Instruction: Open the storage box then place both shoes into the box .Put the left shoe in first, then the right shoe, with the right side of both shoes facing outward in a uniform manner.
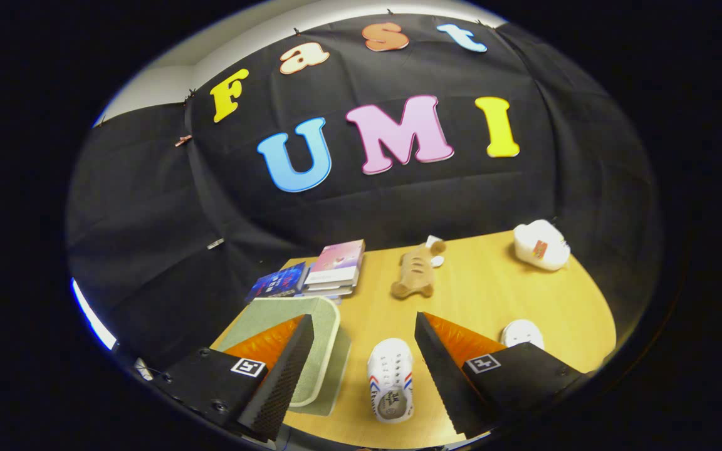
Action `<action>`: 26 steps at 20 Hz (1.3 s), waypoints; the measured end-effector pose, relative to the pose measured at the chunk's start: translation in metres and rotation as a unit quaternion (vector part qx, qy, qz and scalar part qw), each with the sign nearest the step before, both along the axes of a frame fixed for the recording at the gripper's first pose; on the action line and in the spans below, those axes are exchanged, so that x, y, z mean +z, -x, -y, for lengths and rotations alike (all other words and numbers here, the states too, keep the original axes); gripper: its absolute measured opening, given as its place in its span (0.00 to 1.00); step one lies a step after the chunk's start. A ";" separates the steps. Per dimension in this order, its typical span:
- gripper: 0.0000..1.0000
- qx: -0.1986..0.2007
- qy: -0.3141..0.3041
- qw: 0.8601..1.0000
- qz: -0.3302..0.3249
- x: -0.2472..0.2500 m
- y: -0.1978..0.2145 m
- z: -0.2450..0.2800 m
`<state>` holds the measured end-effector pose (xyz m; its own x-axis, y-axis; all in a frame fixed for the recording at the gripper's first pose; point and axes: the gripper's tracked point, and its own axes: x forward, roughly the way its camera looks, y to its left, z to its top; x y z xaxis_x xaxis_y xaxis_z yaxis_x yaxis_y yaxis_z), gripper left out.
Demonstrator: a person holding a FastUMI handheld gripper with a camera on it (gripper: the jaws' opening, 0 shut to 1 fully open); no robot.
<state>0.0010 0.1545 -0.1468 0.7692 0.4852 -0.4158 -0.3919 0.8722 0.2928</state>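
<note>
Below, the gripper (361, 369) has its fingers spread wide, holding nothing; one shoe (390, 387) lies on the table (492, 294) between them. A second shoe (522, 333) peeks out behind the right finger. The green box (326, 338) stands behind the left finger. Beyond lie books (336, 268), a plush toy (415, 270) and a white toy (541, 245).

Black cloth wall (148, 207); wooden table (492, 294) — perhaps pale wall above.
</note>
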 end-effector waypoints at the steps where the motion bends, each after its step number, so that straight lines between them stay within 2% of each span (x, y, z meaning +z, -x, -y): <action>1: 0.98 0.021 -0.019 0.999 -0.022 -0.007 0.004 -0.007; 4: 0.98 0.093 -0.074 0.989 -0.091 -0.029 0.020 -0.032; 7: 0.98 0.171 -0.104 0.967 -0.156 -0.059 0.041 -0.052; 11: 0.98 0.245 -0.129 0.939 -0.204 -0.087 0.057 -0.066; 15: 0.98 0.300 -0.142 0.914 -0.234 -0.114 0.057 -0.079; 19: 0.98 0.326 -0.184 0.884 -0.281 -0.131 0.064 -0.096; 22: 0.97 0.316 -0.237 0.857 -0.331 -0.129 0.067 -0.109; 25: 0.94 0.298 -0.255 0.849 -0.355 -0.129 0.065 -0.111; 26: 0.88 0.293 -0.256 0.849 -0.357 -0.130 0.063 -0.110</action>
